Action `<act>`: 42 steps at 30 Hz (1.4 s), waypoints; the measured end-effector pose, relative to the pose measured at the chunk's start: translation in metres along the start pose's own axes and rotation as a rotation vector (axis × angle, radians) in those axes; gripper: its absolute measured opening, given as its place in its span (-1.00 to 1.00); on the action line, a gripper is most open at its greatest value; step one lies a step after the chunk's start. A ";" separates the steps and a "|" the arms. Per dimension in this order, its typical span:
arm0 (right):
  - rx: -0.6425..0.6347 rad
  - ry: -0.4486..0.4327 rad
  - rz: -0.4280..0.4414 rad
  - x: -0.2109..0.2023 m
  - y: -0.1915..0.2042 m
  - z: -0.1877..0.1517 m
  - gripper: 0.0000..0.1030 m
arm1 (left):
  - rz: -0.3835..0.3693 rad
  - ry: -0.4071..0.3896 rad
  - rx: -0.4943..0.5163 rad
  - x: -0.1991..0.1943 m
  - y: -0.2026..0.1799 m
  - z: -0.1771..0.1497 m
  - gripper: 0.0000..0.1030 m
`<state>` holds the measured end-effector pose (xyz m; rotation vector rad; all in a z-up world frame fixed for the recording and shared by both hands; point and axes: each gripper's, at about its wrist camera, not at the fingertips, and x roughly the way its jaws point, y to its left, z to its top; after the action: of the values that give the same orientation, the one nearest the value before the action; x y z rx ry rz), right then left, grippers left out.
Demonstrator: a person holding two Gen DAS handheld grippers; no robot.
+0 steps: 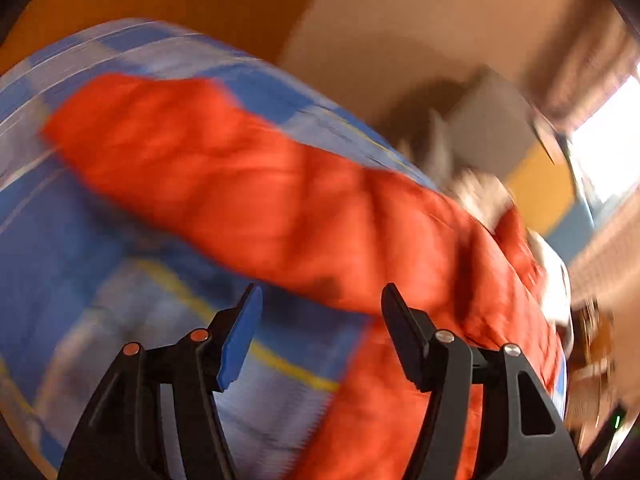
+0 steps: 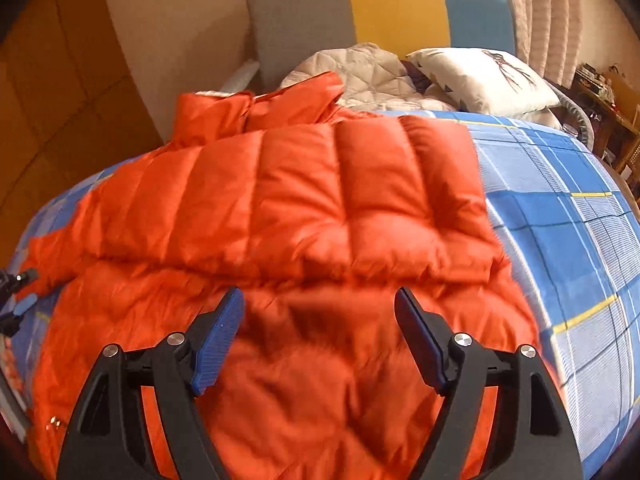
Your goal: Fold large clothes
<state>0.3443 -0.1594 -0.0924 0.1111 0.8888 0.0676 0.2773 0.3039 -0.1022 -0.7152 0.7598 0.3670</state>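
An orange quilted puffer jacket [image 2: 288, 208] lies on a bed, with one sleeve folded across its body and its collar toward the headboard. In the blurred left wrist view a long orange part of the jacket [image 1: 248, 184] stretches across the blue plaid sheet [image 1: 80, 232]. My left gripper [image 1: 320, 300] is open with nothing between its fingers, just above the sheet at the jacket's edge. My right gripper [image 2: 318, 304] is open too, hovering over the jacket's lower body, with nothing in its grip. The tip of the left gripper [image 2: 20, 300] shows at the left edge of the right wrist view.
The blue plaid sheet [image 2: 568, 240] covers the bed. A beige quilt [image 2: 360, 72] and a white pillow [image 2: 484, 80] lie by a grey, yellow and blue headboard [image 2: 384, 12]. Curtains [image 2: 544, 12] and a cluttered side table [image 2: 604, 92] stand at the right.
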 end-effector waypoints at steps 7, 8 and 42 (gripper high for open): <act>-0.025 0.038 -0.002 -0.003 0.024 -0.021 0.50 | 0.101 -0.077 -0.291 -0.008 0.116 0.039 0.28; -0.026 0.046 -0.005 -0.003 0.025 -0.022 0.49 | 0.097 -0.085 -0.325 -0.007 0.128 0.046 0.28; 0.132 0.025 0.007 -0.029 -0.021 -0.030 0.49 | -0.489 0.034 0.560 -0.003 -0.173 -0.036 -0.85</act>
<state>0.3032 -0.1813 -0.0913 0.2366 0.9176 0.0174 0.3514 0.1553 -0.0403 -0.3542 0.6506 -0.2986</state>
